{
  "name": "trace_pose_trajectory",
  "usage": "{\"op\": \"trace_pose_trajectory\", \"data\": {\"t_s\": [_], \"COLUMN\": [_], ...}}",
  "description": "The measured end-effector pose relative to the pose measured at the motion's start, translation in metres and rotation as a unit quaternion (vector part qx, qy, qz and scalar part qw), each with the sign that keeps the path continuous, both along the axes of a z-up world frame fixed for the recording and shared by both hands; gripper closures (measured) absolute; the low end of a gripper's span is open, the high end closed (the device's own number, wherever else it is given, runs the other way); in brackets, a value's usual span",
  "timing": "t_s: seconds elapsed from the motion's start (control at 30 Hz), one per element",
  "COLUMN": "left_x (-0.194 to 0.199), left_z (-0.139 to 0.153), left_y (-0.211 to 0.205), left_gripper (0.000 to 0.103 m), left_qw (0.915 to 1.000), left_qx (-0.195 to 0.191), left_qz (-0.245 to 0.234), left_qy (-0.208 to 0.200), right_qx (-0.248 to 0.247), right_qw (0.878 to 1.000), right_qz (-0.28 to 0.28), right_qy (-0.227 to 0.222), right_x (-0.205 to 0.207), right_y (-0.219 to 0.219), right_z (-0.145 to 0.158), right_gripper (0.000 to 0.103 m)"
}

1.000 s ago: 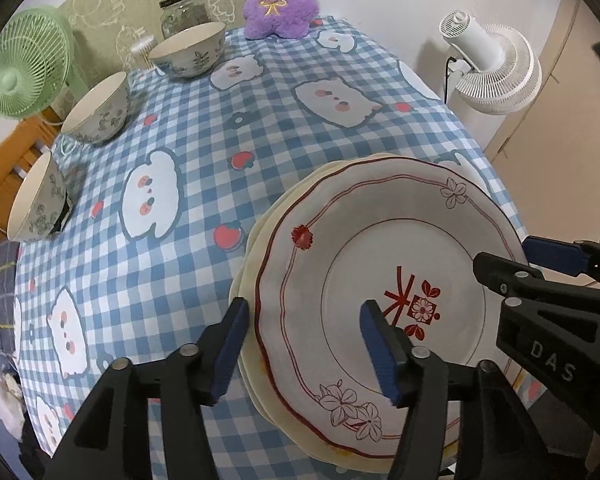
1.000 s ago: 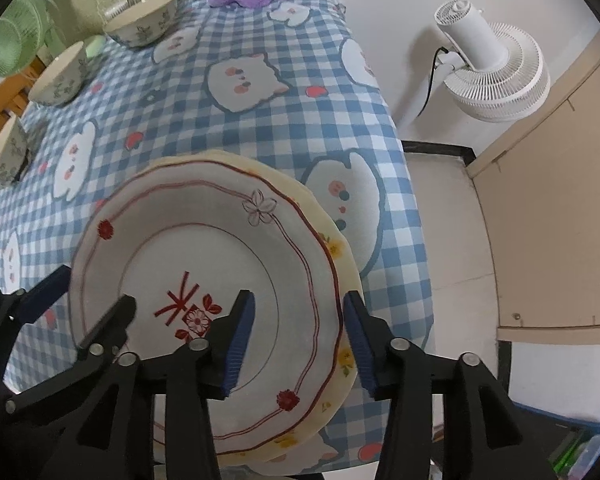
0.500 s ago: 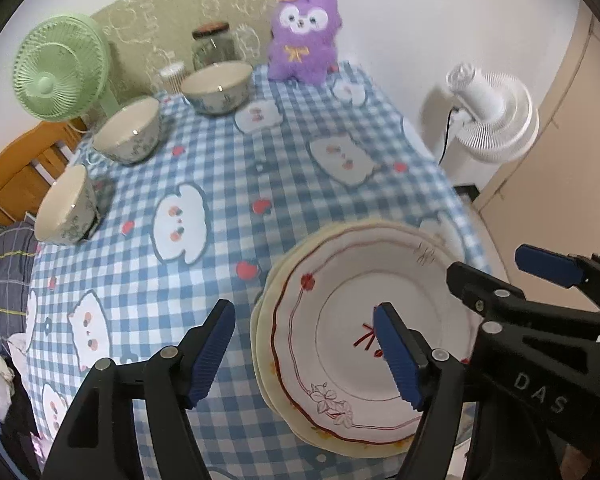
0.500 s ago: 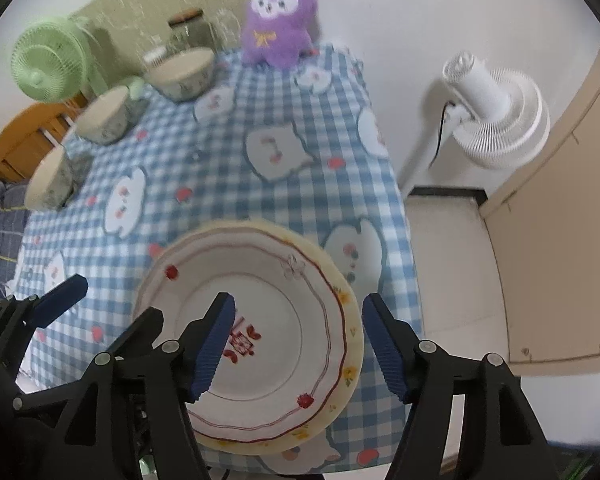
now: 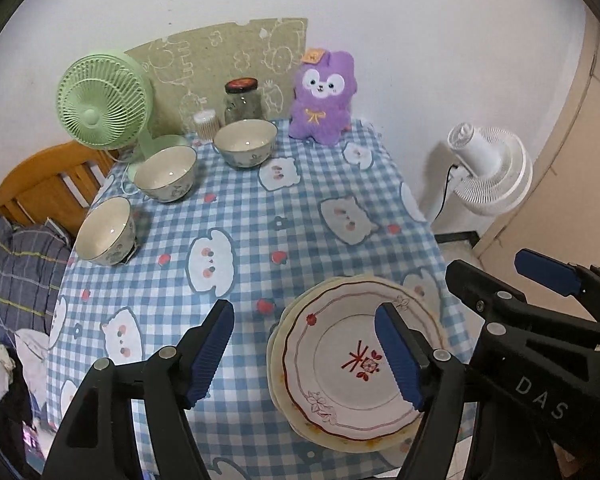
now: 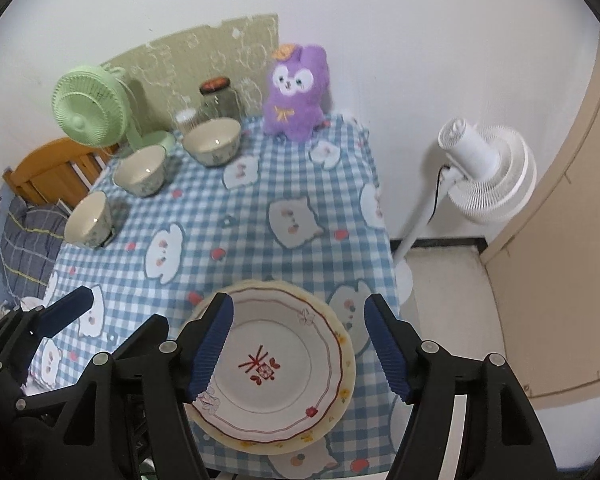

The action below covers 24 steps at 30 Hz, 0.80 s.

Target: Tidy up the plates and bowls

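While the blue-and-white checked cloth-covered counter [image 5: 260, 216] carries a stack of round white red-rimmed plates [image 6: 274, 368] at its near right corner and three cream ceramic bowls [image 5: 166, 174] along its far left edge, the left gripper [image 5: 308, 354] and right gripper [image 6: 300, 350] hover above with jaws wide, empty.

"DAS" in pale capital letters on the black body of the right gripper [image 5: 540, 394], seen at the lower right of the left wrist view. Red brush-style character, not legible enough to name, with a small red flower beside it, at centre of the top plate [image 5: 356, 364], [image 6: 272, 372]. Orange tag on the purple plush toy [image 5: 324, 92]: its mark is too small to read. No other readable text.
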<state>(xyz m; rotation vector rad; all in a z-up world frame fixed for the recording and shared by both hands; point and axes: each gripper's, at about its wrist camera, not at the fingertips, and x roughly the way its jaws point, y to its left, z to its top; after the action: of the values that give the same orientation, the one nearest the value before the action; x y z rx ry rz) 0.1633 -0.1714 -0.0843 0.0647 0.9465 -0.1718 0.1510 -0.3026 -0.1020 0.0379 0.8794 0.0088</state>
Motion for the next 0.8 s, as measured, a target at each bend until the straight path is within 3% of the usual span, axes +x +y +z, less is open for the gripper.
{"op": "trace_pose_trajectory", "data": {"t_s": [0.27,0.4,0.8], "left_x": [-0.011,-0.015,-0.007], "left_z": [0.025,0.035,0.051], "left_y": [0.018,0.029,0.076], "left_gripper": [0.021,0.015,0.01], "left_qw": [0.9994,0.9989,0.9984], "left_qx": [-0.021,-0.011,-0.013], "left_qz": [0.023,0.029,-0.005], "left_qy": [-0.015,-0.034,-0.055], "right_qx": [0.0,0.002,-0.001], "right_qw": [0.999,0.999,0.998], "right_qz": [0.016,0.013,-0.01], "right_qy": [-0.035,-0.046,-0.064], "right_x": [-0.013,-0.018,-0.019], "right_y": [0.011,0.022,0.072], "right_z": [0.031,0.041,0.058], "right_gripper": [0.021,0.019,0.012]}}
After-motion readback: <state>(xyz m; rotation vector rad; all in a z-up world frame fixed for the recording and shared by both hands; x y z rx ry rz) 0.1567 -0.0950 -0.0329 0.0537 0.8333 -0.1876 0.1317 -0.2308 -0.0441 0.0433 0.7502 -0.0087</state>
